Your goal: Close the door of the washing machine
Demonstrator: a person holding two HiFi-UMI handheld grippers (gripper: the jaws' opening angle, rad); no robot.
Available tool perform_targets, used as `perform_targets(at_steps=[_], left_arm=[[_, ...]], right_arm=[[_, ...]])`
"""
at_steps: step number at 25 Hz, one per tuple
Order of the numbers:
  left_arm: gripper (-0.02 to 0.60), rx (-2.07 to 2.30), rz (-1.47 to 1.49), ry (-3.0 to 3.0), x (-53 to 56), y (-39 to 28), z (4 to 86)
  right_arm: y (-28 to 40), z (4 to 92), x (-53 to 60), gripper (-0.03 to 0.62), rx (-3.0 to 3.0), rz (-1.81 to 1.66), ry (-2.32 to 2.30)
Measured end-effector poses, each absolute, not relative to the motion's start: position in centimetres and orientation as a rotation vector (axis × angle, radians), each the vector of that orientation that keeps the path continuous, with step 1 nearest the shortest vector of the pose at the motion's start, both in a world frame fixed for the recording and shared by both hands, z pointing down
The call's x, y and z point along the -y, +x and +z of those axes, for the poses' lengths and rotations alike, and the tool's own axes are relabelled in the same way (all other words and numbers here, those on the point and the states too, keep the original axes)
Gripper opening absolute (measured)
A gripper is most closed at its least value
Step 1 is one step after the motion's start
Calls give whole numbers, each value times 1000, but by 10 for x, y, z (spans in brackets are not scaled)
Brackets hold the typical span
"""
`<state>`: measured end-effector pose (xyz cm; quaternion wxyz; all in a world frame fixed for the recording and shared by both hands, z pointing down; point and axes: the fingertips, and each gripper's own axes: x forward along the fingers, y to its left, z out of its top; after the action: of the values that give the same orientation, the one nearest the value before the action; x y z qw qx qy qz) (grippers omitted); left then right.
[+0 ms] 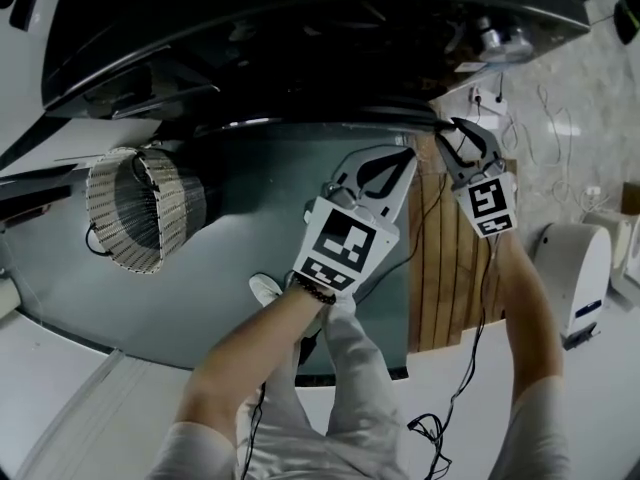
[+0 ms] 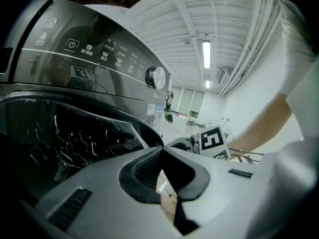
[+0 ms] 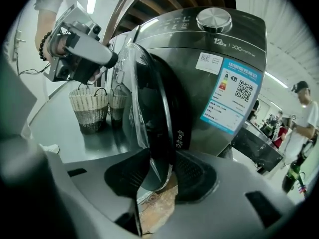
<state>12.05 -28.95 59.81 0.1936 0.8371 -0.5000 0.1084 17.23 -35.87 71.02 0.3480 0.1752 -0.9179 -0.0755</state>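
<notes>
The dark grey washing machine (image 3: 219,59) fills the top of the head view (image 1: 300,38). Its round glass door (image 3: 149,98) stands partly swung out. My right gripper (image 3: 162,161) is open, its jaws straddling the door's lower rim with a gap at the left pad. In the head view the right gripper (image 1: 450,128) sits at the door's edge. My left gripper (image 1: 408,158) is just left of it, shut on nothing, its tips (image 2: 162,151) near the door glass (image 2: 75,133). The control knob (image 2: 157,77) shows above.
A wicker basket (image 1: 140,208) stands on the grey floor left of the machine, also in the right gripper view (image 3: 89,106). A wooden strip (image 1: 445,258), a white appliance (image 1: 580,278) and a loose cable (image 1: 460,388) lie to the right. A person (image 3: 304,113) stands far behind.
</notes>
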Motion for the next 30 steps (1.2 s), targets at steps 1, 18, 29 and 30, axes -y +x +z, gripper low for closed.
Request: perform_targets(at_steps=[1, 18, 29, 30], left_arm=[[3, 1403, 305, 2350, 292, 120, 598], [3, 1427, 255, 2318, 301, 106, 604], [3, 1455, 223, 2303, 300, 98, 596], [3, 1459, 224, 2304, 299, 96, 594]], right_arm=[[171, 710, 364, 140, 2377, -183, 481], [162, 711, 389, 144, 2314, -76, 650], [159, 713, 397, 152, 2287, -56, 683], [160, 713, 398, 150, 2289, -53, 690]])
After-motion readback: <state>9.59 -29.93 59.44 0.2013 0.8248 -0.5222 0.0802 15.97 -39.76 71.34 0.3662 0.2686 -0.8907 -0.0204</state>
